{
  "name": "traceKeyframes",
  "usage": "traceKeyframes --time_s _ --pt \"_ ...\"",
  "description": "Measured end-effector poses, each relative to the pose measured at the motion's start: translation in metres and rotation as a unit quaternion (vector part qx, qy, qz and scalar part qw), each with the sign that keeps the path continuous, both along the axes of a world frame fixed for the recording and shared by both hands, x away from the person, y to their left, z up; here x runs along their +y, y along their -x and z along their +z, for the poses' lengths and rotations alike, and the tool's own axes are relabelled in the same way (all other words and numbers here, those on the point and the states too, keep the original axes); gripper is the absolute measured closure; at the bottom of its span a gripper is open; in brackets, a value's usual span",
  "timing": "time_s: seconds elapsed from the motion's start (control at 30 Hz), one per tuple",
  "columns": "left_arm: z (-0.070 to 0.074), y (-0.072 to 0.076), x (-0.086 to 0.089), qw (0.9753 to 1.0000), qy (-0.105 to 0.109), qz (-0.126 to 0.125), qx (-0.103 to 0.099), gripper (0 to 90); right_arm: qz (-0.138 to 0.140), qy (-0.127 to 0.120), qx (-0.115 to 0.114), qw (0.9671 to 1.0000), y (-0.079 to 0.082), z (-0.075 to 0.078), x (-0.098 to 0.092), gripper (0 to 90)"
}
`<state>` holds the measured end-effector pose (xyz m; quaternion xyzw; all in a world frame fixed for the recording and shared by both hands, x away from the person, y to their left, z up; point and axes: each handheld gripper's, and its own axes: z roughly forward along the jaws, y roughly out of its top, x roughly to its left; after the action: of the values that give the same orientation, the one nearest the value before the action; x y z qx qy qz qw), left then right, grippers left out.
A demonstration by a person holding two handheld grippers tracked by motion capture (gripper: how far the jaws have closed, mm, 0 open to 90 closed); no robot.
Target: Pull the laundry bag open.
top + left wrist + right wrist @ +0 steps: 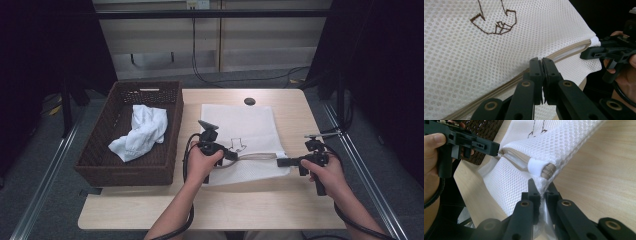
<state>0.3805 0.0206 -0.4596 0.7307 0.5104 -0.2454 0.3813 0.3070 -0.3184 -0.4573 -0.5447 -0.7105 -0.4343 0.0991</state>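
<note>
At the left of the high view a wicker basket (100, 150) holds a white cloth (140, 131). At centre, the mesh laundry bag (240, 125) lies flat, its zipper (257, 156) running left-right. The left gripper (541, 62) is pinched on the zipper line, probably to pull it, while the right gripper (540, 192) clamps the bag's corner taut.

Both forearms are bare, with no sleeve in sight. The left gripper (235, 156) and the right gripper (281, 162) are matt black, each with two flat, straight jaws carried on linked bars pinned by brass-coloured rivets and small dark screws. A thick black cable trails from each, and the left gripper bears a grey three-cornered plate on top.
</note>
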Motion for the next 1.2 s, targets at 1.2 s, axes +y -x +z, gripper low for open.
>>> traceKeyframes --time_s 1.2 --pt "0.0004 -0.0023 0.0068 1.0 -0.003 0.004 0.002 87.6 -0.005 0.011 -0.007 0.9999 -0.0001 0.0034 -0.0028 87.4"
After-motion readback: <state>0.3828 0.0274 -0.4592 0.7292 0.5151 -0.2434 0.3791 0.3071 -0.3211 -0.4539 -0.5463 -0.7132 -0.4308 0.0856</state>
